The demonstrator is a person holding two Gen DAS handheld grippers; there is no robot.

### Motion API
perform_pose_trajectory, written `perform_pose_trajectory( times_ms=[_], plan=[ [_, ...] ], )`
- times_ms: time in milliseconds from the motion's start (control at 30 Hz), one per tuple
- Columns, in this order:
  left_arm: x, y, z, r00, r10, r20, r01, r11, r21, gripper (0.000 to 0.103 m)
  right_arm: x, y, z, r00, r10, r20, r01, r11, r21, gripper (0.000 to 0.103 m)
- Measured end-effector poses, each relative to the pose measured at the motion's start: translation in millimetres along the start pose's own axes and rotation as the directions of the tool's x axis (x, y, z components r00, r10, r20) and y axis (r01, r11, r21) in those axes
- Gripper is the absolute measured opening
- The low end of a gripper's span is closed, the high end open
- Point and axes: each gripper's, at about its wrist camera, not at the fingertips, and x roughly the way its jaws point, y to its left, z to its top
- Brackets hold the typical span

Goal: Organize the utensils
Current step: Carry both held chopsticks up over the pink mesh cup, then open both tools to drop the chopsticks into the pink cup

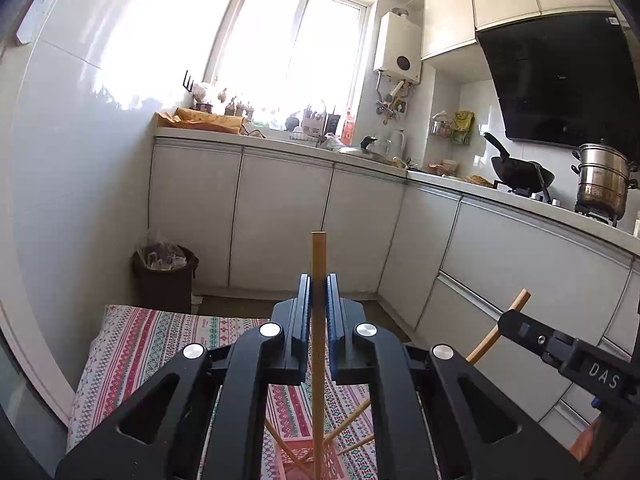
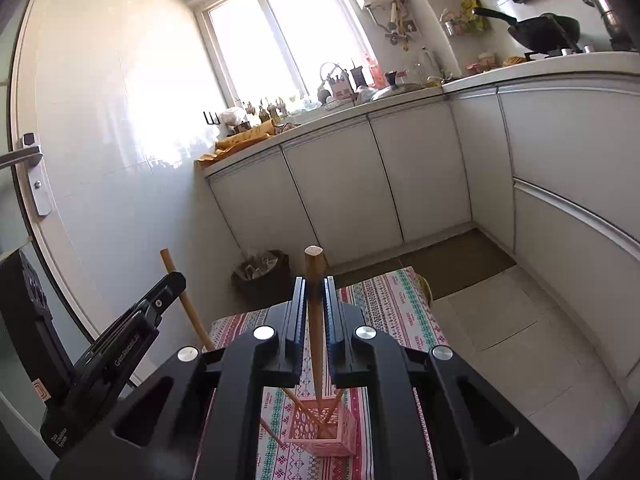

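My left gripper [image 1: 319, 292] is shut on a wooden chopstick [image 1: 319, 256] held upright, its lower end reaching down to the pink lattice utensil basket [image 1: 304, 456]. My right gripper [image 2: 315, 294] is shut on another wooden chopstick [image 2: 314, 268], upright, its tip over the same pink basket [image 2: 320, 432]. Several chopsticks lean in the basket. The right gripper also shows in the left wrist view [image 1: 516, 322] at the right, holding its chopstick [image 1: 520, 300]. The left gripper shows in the right wrist view [image 2: 168, 288] at the left, with its chopstick [image 2: 170, 264].
The basket stands on a small table with a patterned pink cloth [image 1: 152, 340]. A brown bin [image 1: 164, 276] stands beyond the table by the white cabinets [image 1: 280, 216]. The counter holds a wok [image 1: 520, 170] and a steel pot [image 1: 604, 176]. A door handle [image 2: 20, 158] is at left.
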Motion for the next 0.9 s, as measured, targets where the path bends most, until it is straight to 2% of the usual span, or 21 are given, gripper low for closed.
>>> perform_pose_trajectory(
  times_ms=[300,433,600,700,733,800,867,900],
  plan=[
    [33,21,-33,0.997,0.003,-0.072,-0.008,0.998,-0.062,0.007,44,-1,-23,0.997,0.009,-0.072,-0.01,1.0,-0.014,0.009],
    [29,27,-36,0.997,0.007,-0.073,-0.013,0.997,-0.081,0.021,51,0,-28,0.995,-0.001,-0.096,0.0,1.0,-0.013,0.013],
    [19,30,-29,0.998,0.007,-0.065,-0.013,0.996,-0.086,0.021,44,5,-27,0.997,-0.016,-0.082,0.014,1.0,-0.023,0.013],
    [14,29,-27,0.998,0.002,-0.06,-0.007,0.997,-0.081,0.024,41,6,-26,0.997,-0.022,-0.079,0.02,1.0,-0.022,0.013],
    [14,28,-25,0.998,0.0,-0.06,-0.005,0.997,-0.08,0.03,41,6,-26,0.996,-0.023,-0.081,0.021,1.0,-0.022,0.013],
    [9,26,-24,0.999,0.005,-0.052,-0.009,0.997,-0.078,0.042,39,6,-27,0.996,-0.028,-0.082,0.026,0.999,-0.025,0.02],
    [4,25,-23,0.999,0.013,-0.036,-0.016,0.997,-0.072,0.066,37,5,-27,0.997,-0.035,-0.072,0.034,0.999,-0.018,0.052],
    [1,25,-22,0.999,0.024,-0.023,-0.026,0.997,-0.07,0.072,35,4,-27,0.998,-0.039,-0.056,0.039,0.999,-0.009,0.058]
  ],
)
